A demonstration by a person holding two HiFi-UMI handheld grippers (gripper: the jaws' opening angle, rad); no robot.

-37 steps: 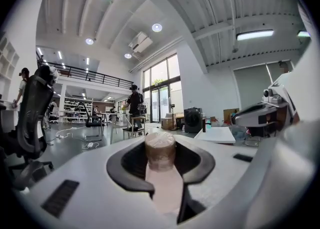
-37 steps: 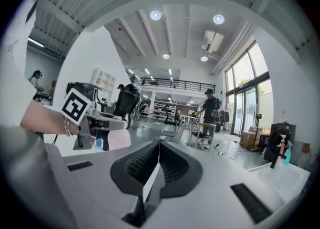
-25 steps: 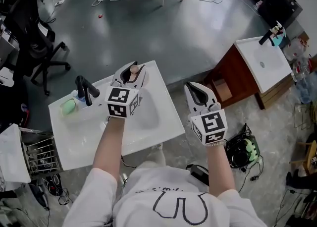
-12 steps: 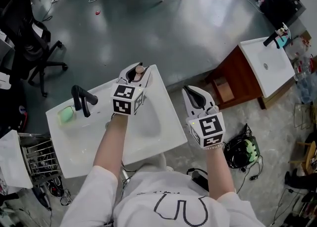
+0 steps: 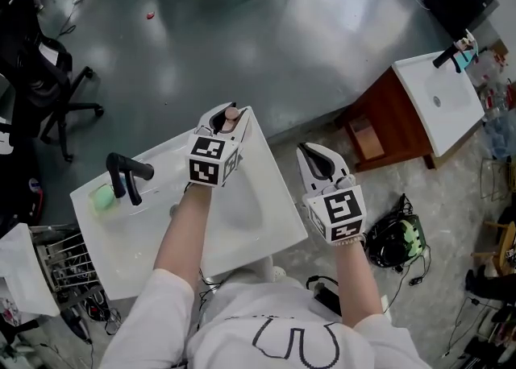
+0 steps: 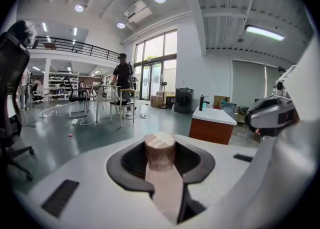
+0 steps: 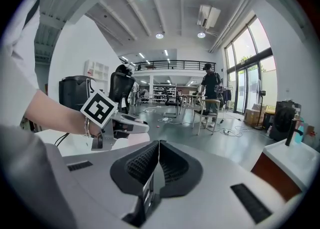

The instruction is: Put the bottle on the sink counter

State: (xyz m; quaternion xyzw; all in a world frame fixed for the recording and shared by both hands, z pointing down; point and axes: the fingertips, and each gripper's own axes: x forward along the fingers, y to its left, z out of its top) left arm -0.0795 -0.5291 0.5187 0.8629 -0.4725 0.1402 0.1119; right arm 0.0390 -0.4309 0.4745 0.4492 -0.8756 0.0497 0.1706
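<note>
White shirt and two bare forearms fill the near edge of the head view. Just beyond them the right gripper (image 5: 320,159) hangs past the bench's right edge, above the floor. Its jaws are pressed together with nothing between them.

The left gripper (image 5: 219,120) is over the white sink bench (image 5: 278,198), near its far right corner. It clamps a tan-capped bottle (image 6: 160,149) at a middling opening, gripping the pinkish body below the cap. The bottle is in the air, not yet on the bench. Its long axis looks close to upright, cap up and base toward the bench. How far it leans I cannot tell.

To set it down well, I judge the flat strip of bench beside the basin to be the spot, not the sloping bowl or the very edge. Level the bottle, bring the base down square and let it touch. Only then ease the jaws apart and draw back along their line, so the cap is not knocked.

Farther left stand a black tap (image 5: 125,176) and what seems a green sponge (image 5: 101,196), well apart from the bottle. Beyond lie grey floor and a second sink (image 5: 439,97).
</note>
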